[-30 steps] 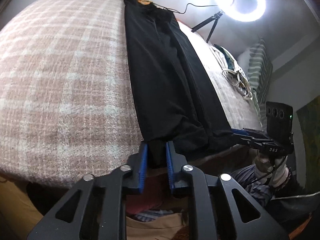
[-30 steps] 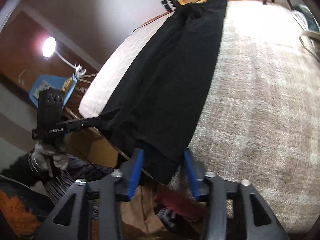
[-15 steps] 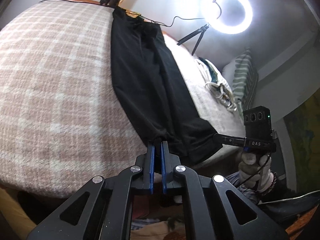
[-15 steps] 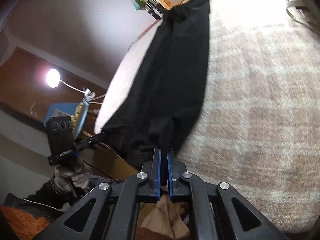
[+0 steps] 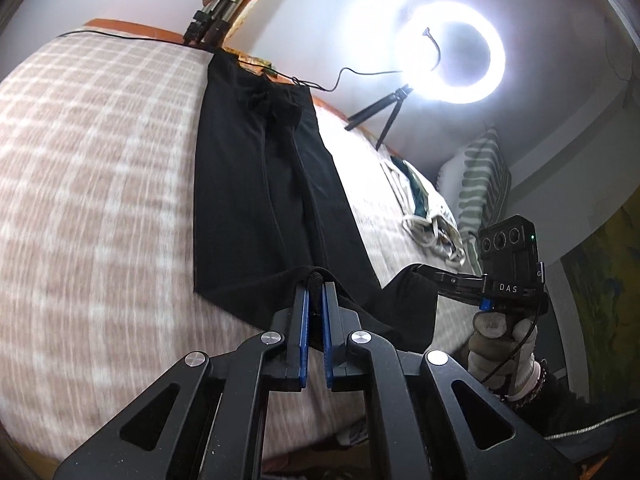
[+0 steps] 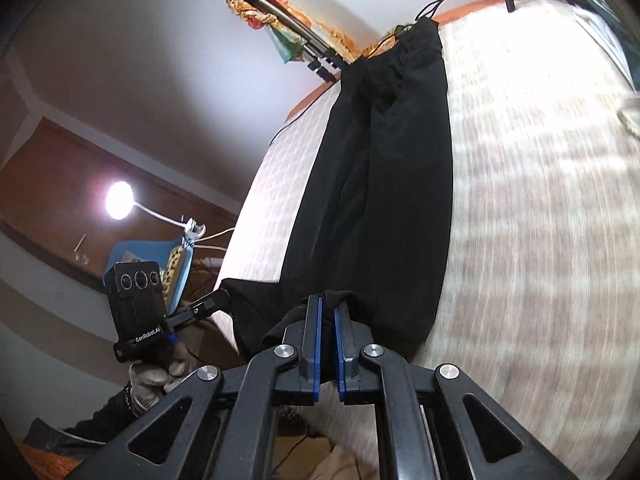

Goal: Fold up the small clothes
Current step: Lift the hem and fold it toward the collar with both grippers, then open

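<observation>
Black trousers point(image 5: 256, 184) lie lengthwise on a pink-and-white checked blanket point(image 5: 88, 184), waistband at the far end. My left gripper point(image 5: 315, 286) is shut on the near left hem corner, which is raised off the blanket. My right gripper point(image 6: 327, 306) is shut on the other hem corner of the trousers point(image 6: 384, 200). Each view also shows the opposite gripper: the right gripper point(image 5: 416, 270) pinches cloth at the right, the left gripper point(image 6: 222, 294) at the left. The hem edge hangs stretched between them.
A lit ring light point(image 5: 454, 54) on a small tripod stands at the far right of the bed. Pale clothes point(image 5: 424, 216) and a striped pillow point(image 5: 482, 184) lie to the right. A desk lamp point(image 6: 118, 200) shines at the left beyond the bed edge.
Both grippers closed on the trousers' hem corners, then lifted them and carried them forward over the bed; the hem now stands off the blanket.
</observation>
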{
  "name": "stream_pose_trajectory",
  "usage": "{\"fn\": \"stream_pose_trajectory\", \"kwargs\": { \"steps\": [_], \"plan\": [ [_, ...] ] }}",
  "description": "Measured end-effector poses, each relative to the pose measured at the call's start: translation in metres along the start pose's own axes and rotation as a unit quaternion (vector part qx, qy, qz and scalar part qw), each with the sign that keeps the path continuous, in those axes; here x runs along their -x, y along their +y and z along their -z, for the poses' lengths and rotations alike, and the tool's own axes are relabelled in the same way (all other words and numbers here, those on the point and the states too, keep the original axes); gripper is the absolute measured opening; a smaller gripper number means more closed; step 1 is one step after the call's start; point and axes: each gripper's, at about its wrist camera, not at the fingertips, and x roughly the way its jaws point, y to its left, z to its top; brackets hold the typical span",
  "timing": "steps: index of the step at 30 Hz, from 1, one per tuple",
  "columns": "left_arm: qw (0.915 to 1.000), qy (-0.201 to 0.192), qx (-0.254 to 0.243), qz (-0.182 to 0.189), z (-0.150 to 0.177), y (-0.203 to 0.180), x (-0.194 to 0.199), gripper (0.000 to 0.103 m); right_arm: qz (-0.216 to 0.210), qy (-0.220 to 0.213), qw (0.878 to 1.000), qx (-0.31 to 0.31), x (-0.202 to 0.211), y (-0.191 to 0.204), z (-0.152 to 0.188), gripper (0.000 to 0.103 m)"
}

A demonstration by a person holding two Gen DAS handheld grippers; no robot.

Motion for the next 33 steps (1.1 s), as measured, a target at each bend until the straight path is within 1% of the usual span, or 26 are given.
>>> {"fn": "stream_pose_trajectory", "kwargs": {
  "steps": [2, 5, 11, 15, 22, 26, 27, 29, 30, 31, 32, 33],
  "plan": [
    [1.0, -0.001, 0.003, -0.002, -0.008, 0.004, -0.004, 0.004, 0.0, 0.002, 1.0, -0.006, -0.006, -0.002, -0.011, 0.003],
    [0.9999, -0.006, 0.004, -0.014, -0.02, 0.008, -0.013, 0.004, 0.014, 0.003, 1.0, -0.009, -0.01, -0.008, -0.023, 0.003],
    [0.9991, -0.008, 0.026, -0.031, -0.043, 0.026, -0.032, 0.004, 0.031, 0.0, 0.998, -0.062, -0.024, -0.036, -0.047, 0.003],
    [0.9981, -0.006, 0.043, -0.044, -0.054, 0.041, -0.042, 0.004, 0.039, -0.005, 0.996, -0.084, -0.03, -0.047, -0.059, 0.003],
    [0.9972, 0.004, 0.038, -0.065, -0.06, 0.053, -0.056, 0.004, 0.068, -0.001, 0.993, -0.1, -0.048, -0.055, -0.07, 0.003],
    [0.9962, 0.01, 0.045, -0.074, -0.064, 0.06, -0.061, 0.005, 0.077, -0.005, 0.992, -0.104, -0.047, -0.062, -0.07, 0.004],
    [0.996, 0.01, 0.046, -0.075, -0.065, 0.061, -0.062, 0.006, 0.077, -0.004, 0.991, -0.106, -0.047, -0.064, -0.071, 0.007],
    [0.9951, 0.009, 0.042, -0.089, -0.067, 0.06, -0.061, 0.012, 0.079, -0.003, 0.991, -0.107, -0.045, -0.066, -0.071, 0.009],
    [0.9945, 0.008, 0.041, -0.097, -0.068, 0.059, -0.06, 0.016, 0.086, -0.004, 0.991, -0.104, -0.043, -0.065, -0.072, 0.017],
    [0.9939, 0.003, 0.039, -0.103, -0.07, 0.058, -0.056, 0.023, 0.093, -0.01, 0.991, -0.095, -0.039, -0.063, -0.073, 0.022],
    [0.9937, -0.007, 0.036, -0.106, -0.071, 0.057, -0.051, 0.024, 0.108, -0.018, 0.991, -0.081, -0.036, -0.059, -0.073, 0.03],
    [0.9935, -0.015, 0.033, -0.108, -0.072, 0.055, -0.047, 0.024, 0.125, -0.027, 0.99, -0.058, -0.031, -0.052, -0.074, 0.031]
  ]
}}
